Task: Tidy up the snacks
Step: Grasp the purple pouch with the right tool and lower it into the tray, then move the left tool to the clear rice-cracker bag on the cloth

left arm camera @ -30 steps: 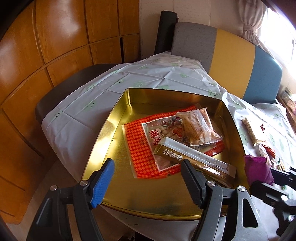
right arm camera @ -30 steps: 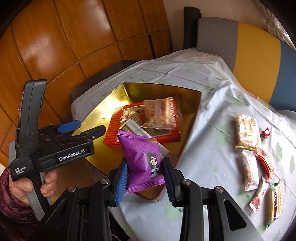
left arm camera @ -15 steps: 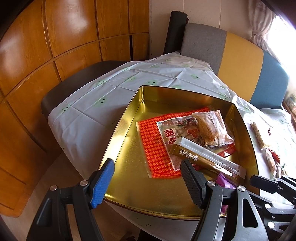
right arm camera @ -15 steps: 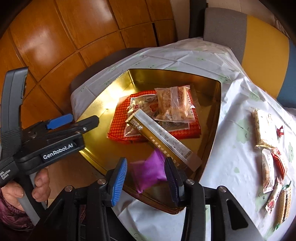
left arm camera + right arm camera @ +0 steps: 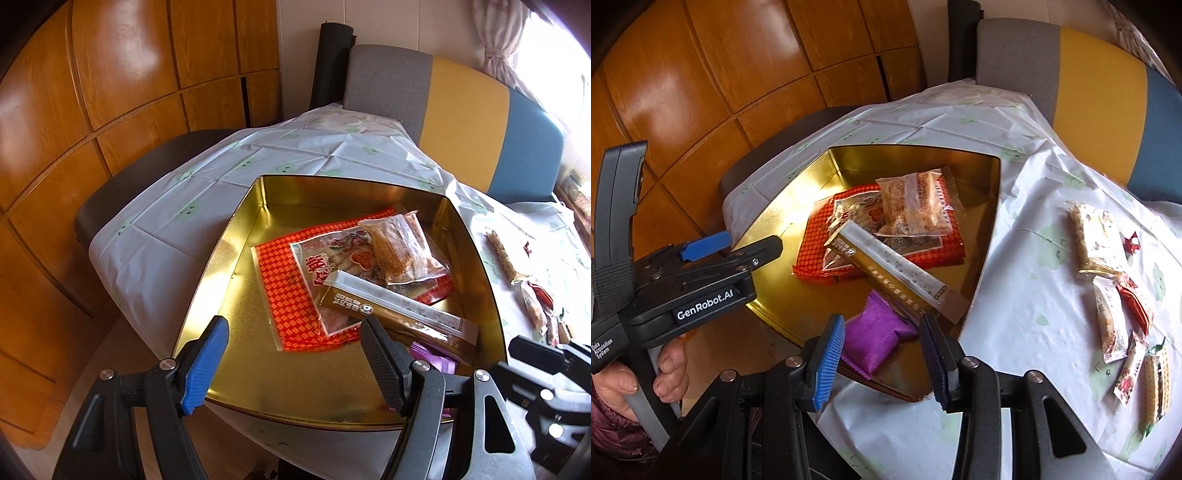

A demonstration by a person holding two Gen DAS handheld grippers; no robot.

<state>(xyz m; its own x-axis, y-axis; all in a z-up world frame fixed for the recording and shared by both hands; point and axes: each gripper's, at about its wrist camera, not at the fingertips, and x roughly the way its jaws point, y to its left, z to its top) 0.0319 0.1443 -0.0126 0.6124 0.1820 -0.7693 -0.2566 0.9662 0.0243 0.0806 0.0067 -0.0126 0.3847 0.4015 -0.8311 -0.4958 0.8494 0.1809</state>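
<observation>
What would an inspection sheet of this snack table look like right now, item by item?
Surface: table under a white tablecloth with green prints.
Job's things: gold tin holds a red checked packet, a clear cracker bag, a long gold packet and a purple packet near the front corner.
Clutter: loose snacks lie on the cloth beside the tin.
Grippers: left gripper open and empty; right gripper open, purple packet lying between its fingers, not pressed.
Cables: nothing seen.
Surroundings: wooden panels, striped chair back, a hand on the left gripper's handle.
</observation>
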